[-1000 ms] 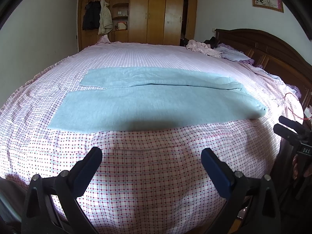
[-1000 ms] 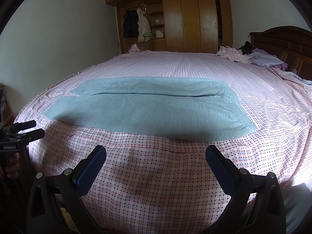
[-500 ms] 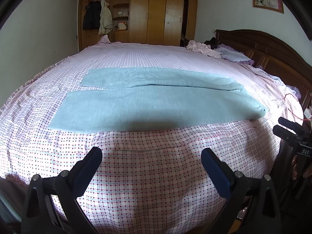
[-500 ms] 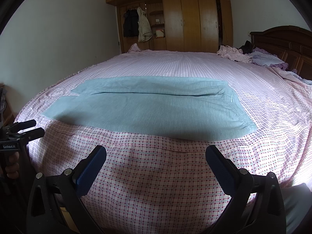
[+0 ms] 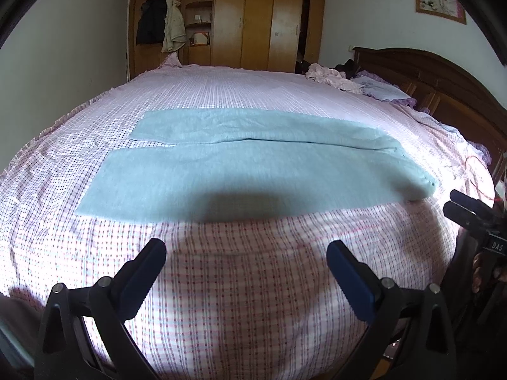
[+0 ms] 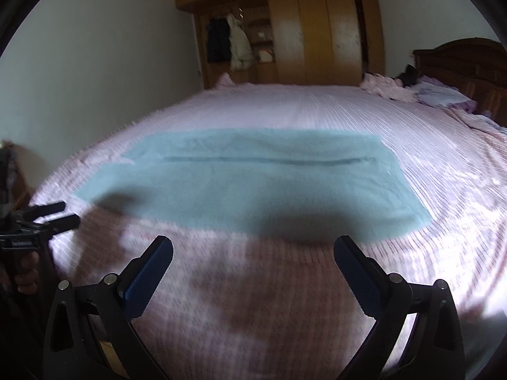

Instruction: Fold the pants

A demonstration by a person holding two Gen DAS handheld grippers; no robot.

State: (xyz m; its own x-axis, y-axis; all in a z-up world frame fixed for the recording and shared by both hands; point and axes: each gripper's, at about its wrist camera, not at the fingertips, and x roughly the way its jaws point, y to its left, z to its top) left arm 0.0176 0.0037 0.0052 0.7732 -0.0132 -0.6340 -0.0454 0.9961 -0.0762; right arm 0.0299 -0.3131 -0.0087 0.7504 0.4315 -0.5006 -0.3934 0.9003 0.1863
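Observation:
Light blue pants (image 5: pixel 240 164) lie flat on the pink checked bed (image 5: pixel 253 285), legs pointing left, waistband at the right; they also show in the right wrist view (image 6: pixel 253 183). My left gripper (image 5: pixel 247 269) is open and empty, over the bed's near edge, short of the pants. My right gripper (image 6: pixel 253 266) is open and empty, also short of the pants' near edge. The right gripper shows at the right edge of the left wrist view (image 5: pixel 469 212); the left gripper shows at the left edge of the right wrist view (image 6: pixel 47 218).
A wooden wardrobe (image 5: pixel 240 19) with hanging coats stands at the far wall. A dark wooden headboard (image 5: pixel 443 88) lies to the right, with crumpled clothes and pillows (image 5: pixel 348 79) beside it. A white wall is on the left.
The right wrist view has shifted and blurred: my right gripper moves, the pants now sit more centred and higher. The left gripper has barely moved. Both stay open.

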